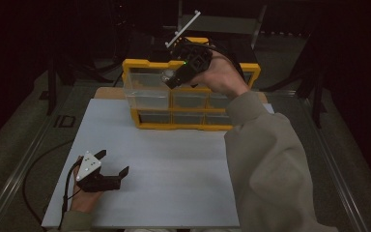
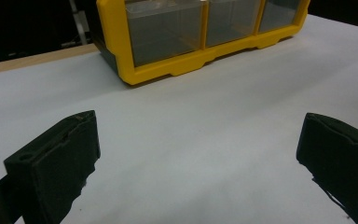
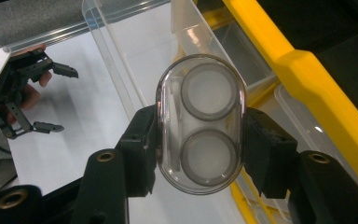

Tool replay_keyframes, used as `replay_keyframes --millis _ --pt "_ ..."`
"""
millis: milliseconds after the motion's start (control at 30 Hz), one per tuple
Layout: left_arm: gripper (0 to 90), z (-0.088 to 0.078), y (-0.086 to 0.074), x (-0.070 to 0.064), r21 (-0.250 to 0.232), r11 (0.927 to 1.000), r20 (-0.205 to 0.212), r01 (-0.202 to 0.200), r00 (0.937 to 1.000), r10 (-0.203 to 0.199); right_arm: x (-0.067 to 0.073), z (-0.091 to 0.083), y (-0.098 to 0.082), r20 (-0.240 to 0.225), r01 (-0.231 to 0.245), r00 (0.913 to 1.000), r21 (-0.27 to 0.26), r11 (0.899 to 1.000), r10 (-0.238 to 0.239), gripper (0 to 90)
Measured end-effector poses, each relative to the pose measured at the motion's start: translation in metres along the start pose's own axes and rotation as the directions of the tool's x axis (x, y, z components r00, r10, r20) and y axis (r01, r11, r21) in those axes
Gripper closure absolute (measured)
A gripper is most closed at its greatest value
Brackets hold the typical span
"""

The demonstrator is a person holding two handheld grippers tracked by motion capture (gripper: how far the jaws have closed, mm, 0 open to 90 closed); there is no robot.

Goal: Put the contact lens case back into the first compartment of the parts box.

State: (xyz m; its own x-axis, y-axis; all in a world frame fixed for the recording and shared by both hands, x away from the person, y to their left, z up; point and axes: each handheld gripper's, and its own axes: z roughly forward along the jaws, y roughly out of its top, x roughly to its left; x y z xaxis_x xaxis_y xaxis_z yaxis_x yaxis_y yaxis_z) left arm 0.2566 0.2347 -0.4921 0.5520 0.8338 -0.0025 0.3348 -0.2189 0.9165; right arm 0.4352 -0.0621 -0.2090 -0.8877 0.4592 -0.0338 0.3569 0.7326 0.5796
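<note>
The right gripper (image 3: 198,154) clamped a clear oval case (image 3: 200,123) over the open drawer (image 3: 121,60), apparently by its smooth curved sides, so it risked slipping, while the left gripper (image 1: 110,169) rested with jaws apart.

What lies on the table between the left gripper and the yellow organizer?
Nothing: in the high view the white tabletop between the left gripper and the organizer is bare. The left gripper view shows the same.

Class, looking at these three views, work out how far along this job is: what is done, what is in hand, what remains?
Done: the top left drawer of the yellow organizer is pulled out.

In hand: the right gripper is shut on a clear oval case with two round pads inside, held above that drawer.

Left: the case probably still has to go in and the drawer be closed. The left gripper rests open on the white table.
</note>
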Motion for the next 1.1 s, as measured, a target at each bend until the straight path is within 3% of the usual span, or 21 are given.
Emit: replay_keyframes --millis 1100 --pt "0.1 -0.002 0.0 0.002 -0.008 0.9999 -0.001 0.007 1.0 -0.007 0.009 0.013 0.017 0.0 -0.014 0.9999 -0.038 0.999 0.014 49.1"
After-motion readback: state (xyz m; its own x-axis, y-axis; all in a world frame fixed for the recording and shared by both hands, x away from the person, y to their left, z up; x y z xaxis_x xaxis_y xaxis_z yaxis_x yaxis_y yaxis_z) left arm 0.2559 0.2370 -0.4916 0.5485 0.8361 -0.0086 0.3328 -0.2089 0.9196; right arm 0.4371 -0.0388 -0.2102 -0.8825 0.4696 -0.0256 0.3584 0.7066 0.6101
